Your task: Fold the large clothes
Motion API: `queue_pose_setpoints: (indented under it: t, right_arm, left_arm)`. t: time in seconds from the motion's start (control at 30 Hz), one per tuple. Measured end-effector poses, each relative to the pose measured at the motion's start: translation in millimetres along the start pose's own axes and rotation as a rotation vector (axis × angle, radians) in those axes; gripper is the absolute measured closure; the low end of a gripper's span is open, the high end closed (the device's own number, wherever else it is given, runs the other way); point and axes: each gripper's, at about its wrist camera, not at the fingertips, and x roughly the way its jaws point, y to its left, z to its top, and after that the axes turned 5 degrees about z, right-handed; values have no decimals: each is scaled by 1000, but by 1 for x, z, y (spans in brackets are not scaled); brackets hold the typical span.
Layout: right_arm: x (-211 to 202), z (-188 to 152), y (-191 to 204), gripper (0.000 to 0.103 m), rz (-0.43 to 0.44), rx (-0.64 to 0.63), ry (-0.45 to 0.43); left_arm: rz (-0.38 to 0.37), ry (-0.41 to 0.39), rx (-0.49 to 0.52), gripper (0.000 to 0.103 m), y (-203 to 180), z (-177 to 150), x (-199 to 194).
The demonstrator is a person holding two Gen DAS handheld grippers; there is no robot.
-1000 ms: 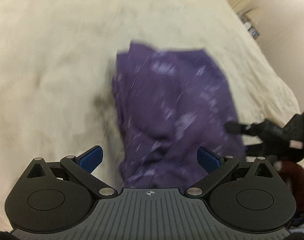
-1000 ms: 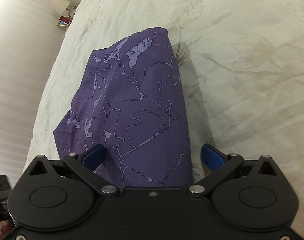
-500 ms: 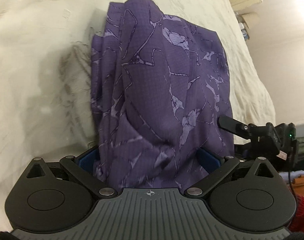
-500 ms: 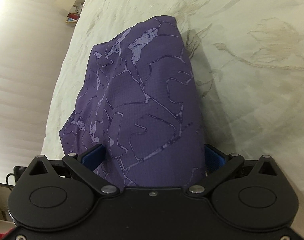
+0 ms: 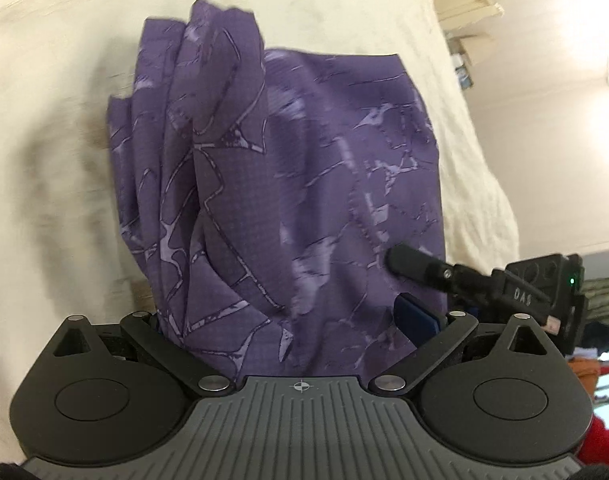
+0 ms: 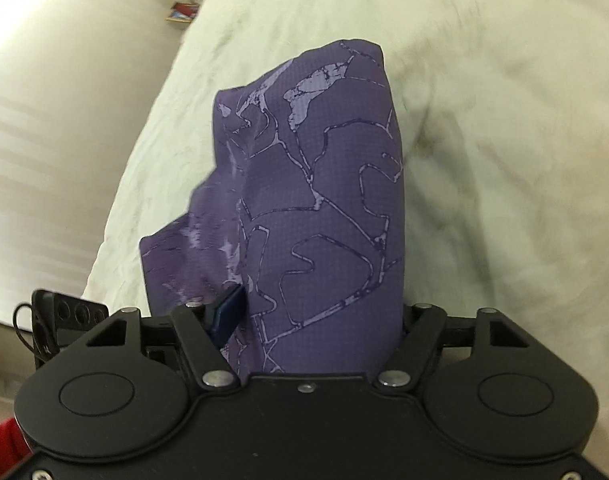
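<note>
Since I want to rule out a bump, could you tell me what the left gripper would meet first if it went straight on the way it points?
Most likely the purple garment, already bunched between the left gripper's jaws; the cream bedspread lies beyond it.

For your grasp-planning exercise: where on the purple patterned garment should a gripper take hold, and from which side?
Probably the near bunched edge of the purple garment, approached from the near side, low over the bedspread. The layers gather there, already between the closing right gripper jaws and the left gripper jaws.
</note>
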Motion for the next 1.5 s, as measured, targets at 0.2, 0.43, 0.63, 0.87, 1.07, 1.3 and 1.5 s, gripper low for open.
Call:
queue_pose_setpoints:
  t: [0.2, 0.43, 0.63, 0.87, 1.07, 1.3, 1.5]
  right_arm:
    - [-55, 37, -18, 31, -2, -76, -37]
    - [-136, 112, -66, 31, -44, -135, -109]
    - [-177, 177, -106, 27, -109, -149, -134]
    - [-201, 176, -132, 17, -458, -140, -199]
    - [-224, 138, -88, 1, -452, -326, -314]
    - [-247, 109, -49, 1, -455, -319, -434]
    - [-261, 78, -24, 1, -470, -308, -482]
  left_arm:
    - [-38, -46, 27, 2, -65, 17, 33]
    - [-94, -83, 98, 2, -150, 73, 104]
    - [-26, -149, 77, 3, -189, 115, 154]
    - [284, -262, 70, 8, -187, 107, 148]
    - [352, -387, 244, 7, -235, 85, 104]
    - [465, -462, 430, 6, -307, 46, 89]
    - [587, -525, 497, 7, -350, 18, 81]
